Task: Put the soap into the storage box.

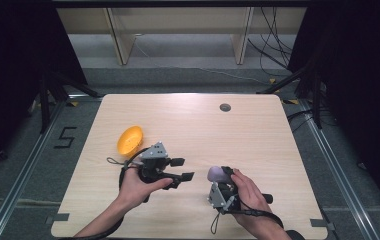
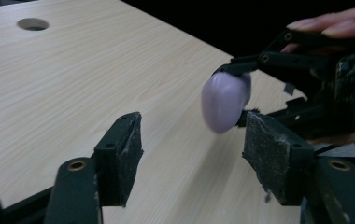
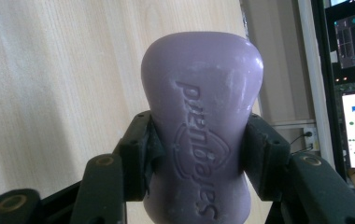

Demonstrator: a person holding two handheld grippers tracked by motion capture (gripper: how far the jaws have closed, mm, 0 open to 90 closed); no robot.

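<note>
I'm gripping the purple soap bar [image 3: 201,126] in the right gripper [image 1: 222,176], jaws clenched on its narrow waist, one pad on each side, so the bar is sitting pinched at the thinnest part where it probably slips least. The bar is lifted just off the table [image 1: 258,135], not resting on it as far as I can tell. Its long axis is running straight out along the jaws, rounded broad end pointing away from the gripper, the embossed lettering facing the right gripper's camera and reading along that axis. I'm holding the left gripper [image 1: 182,169] with its jaws spread wide and nothing between them, aimed at the soap [image 2: 225,100], which is hanging just ahead of its tips and slightly toward its right-hand jaw, near but not touching. Looks like I'm presenting the bar for a handover, free end offered to the released gripper; that's a judgement. An orange bowl [image 1: 129,139] is lying tilted behind the left gripper, just beside it, well apart from the soap, probably the drop target.
</note>
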